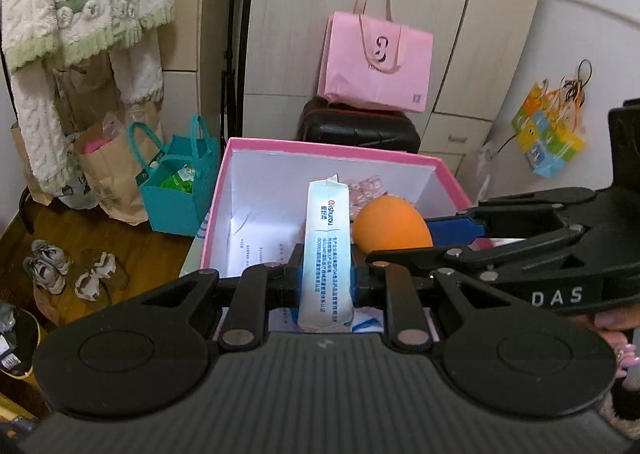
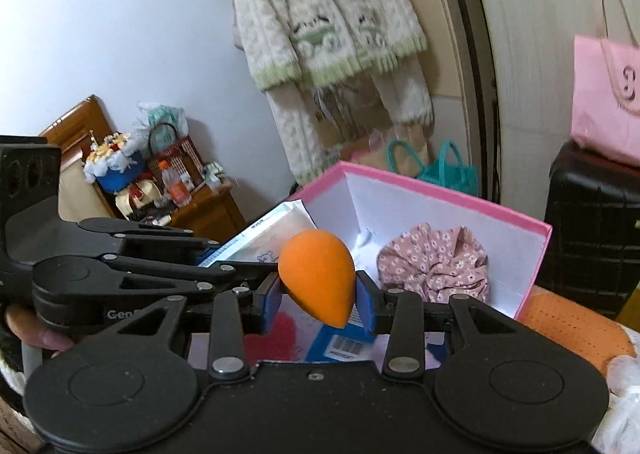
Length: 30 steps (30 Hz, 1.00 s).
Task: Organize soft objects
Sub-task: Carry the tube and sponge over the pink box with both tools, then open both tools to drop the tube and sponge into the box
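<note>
My left gripper (image 1: 326, 278) is shut on a white soft pack with blue print (image 1: 326, 250), held upright over the near edge of a pink box with white inside (image 1: 320, 146). My right gripper (image 2: 318, 300) is shut on an orange teardrop sponge (image 2: 318, 274), held beside the box (image 2: 440, 184). The sponge also shows in the left wrist view (image 1: 390, 224), with the right gripper (image 1: 452, 230) coming in from the right. A pink floral scrunchie (image 2: 434, 262) lies inside the box. The white pack (image 2: 268, 234) shows behind the left gripper in the right wrist view.
A black suitcase (image 1: 358, 130) with a pink tote bag (image 1: 376, 62) stands behind the box. A teal bag (image 1: 176, 186) and paper bags (image 1: 108, 174) stand on the floor to the left. Fleece clothes (image 2: 328, 26) hang on the wall. An orange mesh cloth (image 2: 572, 330) lies at right.
</note>
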Motion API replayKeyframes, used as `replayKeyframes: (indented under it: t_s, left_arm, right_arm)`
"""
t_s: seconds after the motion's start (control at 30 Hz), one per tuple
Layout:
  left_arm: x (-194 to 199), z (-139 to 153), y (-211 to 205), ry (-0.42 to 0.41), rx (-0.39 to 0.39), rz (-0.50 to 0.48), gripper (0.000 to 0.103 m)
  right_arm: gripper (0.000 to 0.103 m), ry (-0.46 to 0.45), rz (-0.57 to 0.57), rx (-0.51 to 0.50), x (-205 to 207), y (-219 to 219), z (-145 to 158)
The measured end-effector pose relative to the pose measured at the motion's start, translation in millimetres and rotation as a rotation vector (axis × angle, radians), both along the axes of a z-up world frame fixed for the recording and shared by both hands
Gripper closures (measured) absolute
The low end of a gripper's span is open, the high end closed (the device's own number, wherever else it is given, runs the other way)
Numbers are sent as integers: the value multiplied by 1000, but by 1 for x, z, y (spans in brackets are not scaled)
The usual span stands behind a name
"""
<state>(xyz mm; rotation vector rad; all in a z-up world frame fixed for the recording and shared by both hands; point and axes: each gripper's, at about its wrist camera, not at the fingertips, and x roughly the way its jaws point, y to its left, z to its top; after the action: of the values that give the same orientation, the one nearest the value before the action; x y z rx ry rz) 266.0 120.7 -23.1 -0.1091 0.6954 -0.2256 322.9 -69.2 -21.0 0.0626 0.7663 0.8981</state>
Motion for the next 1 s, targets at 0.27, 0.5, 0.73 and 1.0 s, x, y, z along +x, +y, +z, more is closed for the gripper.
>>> replayKeyframes:
  t_s: [0.27, 0.5, 0.73, 1.0]
  left_arm:
    - [11, -5, -5, -9, 93, 74, 79]
    - [-10, 13, -4, -60, 114, 85, 70]
    - [-53, 27, 2, -70, 109, 48, 65]
    - [-105, 48, -13, -67, 97, -95, 62]
  right_arm:
    - [53, 1, -12, -54, 13, 6, -14]
    - [48, -79, -56, -63, -7, -11, 1]
    - [48, -150, -74, -127, -50, -31, 26]
    - [48, -225, -49, -187, -100, -43, 51]
